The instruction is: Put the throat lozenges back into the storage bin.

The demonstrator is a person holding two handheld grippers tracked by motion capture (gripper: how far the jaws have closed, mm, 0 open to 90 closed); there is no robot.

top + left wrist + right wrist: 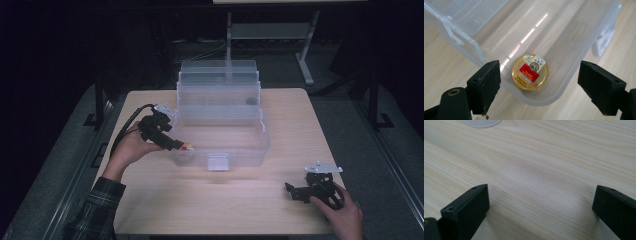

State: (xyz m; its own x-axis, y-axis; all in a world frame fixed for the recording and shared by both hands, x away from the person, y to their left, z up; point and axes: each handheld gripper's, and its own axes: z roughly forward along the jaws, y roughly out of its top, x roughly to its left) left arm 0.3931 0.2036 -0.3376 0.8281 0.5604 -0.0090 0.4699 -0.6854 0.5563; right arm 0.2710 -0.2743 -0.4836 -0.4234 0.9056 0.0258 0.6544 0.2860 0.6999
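A clear plastic box (250, 150) with its lid tipped back stands at the table's middle. A small round gold tin with a red label (530, 71) lies in the box's near left corner (187, 148). My left gripper (181, 146) hovers over that corner, open, with the tin lying below between its jaws (536, 85), apart from both. My right gripper (292, 192) rests low at the table's front right, open, with bare wood between its jaws (539, 210).
The light wooden table (225, 200) has free room in front of the box and to its right. The box's front latch (218, 162) juts toward me. A corner of clear plastic (480, 122) shows at the top of the right gripper view.
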